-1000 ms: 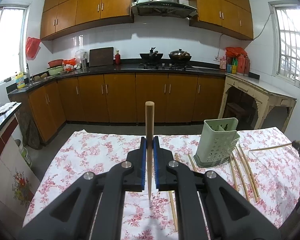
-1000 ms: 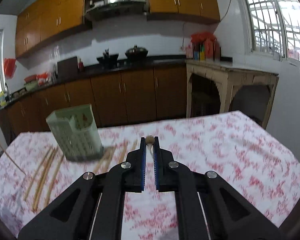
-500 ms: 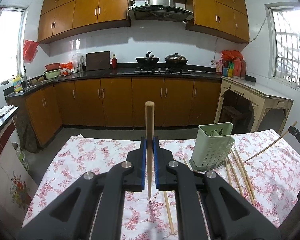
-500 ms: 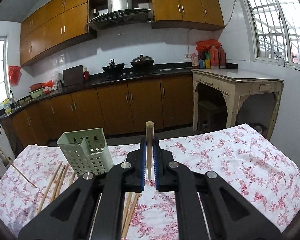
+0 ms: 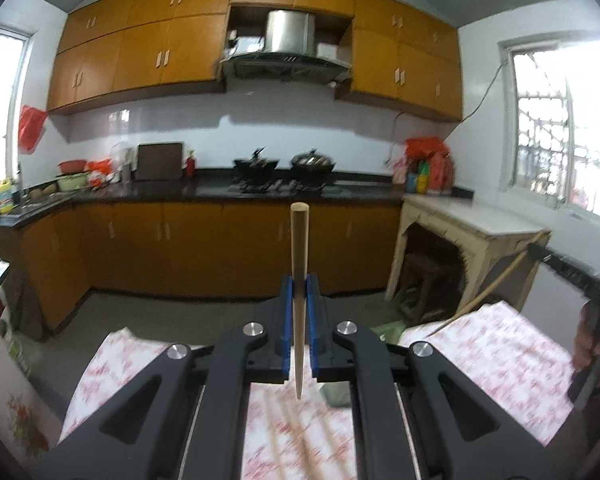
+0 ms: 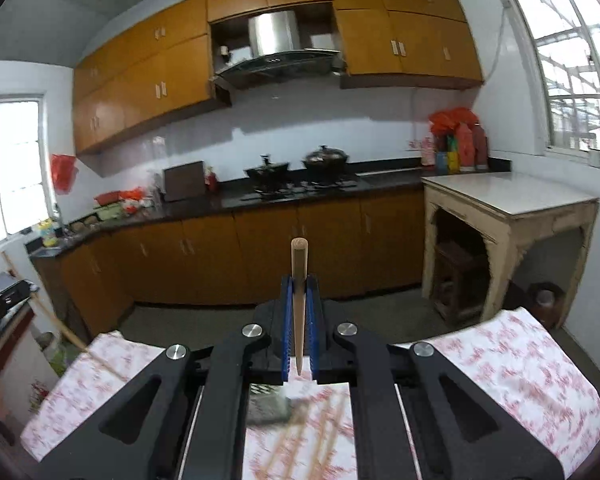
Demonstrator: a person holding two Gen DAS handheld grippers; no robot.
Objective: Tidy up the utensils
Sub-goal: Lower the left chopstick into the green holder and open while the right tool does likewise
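A: Wood, pale and tapered: the chopstick (image 5: 299, 280) stands upright in the left gripper (image 5: 299, 292), blue pads shut tight on its middle, thin tip down, so it could drop point-first into a holder.

B: And the right gripper (image 6: 299, 292)?

A: The same. It is clamped on its own chopstick (image 6: 299, 300), butt end up. From the left camera you see that second stick slanting past the right edge of the table (image 5: 512, 364), with the person's hand (image 5: 596, 340) around the handle.

B: Where's the green holder (image 6: 266, 402)?

A: Below both grippers, mostly hidden. From the right camera a blurred perforated corner shows between the arms, on the flowered tablecloth. In the left view only a green sliver peeks out.

B: Anything left on the cloth?

A: Loose chopsticks (image 6: 300, 436) lie flat beside the holder, towards the near edge. I'd judge the two held high are meant for the holder, and the rest wait their turn.
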